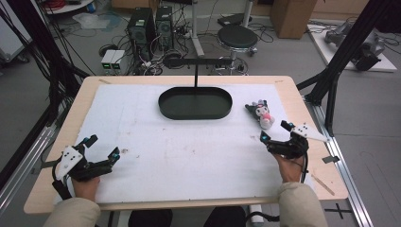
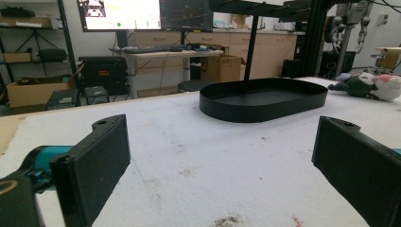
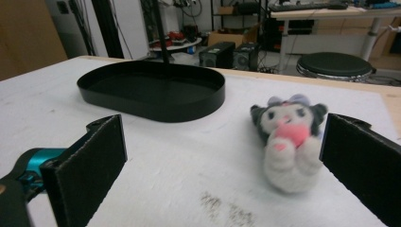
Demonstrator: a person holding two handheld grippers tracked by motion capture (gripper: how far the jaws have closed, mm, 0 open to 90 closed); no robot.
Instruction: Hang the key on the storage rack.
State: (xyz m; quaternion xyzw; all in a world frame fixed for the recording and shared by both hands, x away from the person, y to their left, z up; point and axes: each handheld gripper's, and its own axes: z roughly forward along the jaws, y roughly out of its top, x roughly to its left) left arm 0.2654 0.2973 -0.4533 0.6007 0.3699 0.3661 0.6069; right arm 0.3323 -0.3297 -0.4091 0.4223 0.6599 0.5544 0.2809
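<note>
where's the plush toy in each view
High view: plush toy lies right of centre on the white mat, just beyond the right gripper.
Left gripper view: at the far right edge, on the mat, right of the tray.
Right gripper view: right of centre, close in front, near the right-hand jaw.
Shared landmark: the black oval tray, to the toy's left in all three.

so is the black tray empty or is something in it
Empty: the black tray shows a bare floor; the plush toy lies on the table beside it.
</note>
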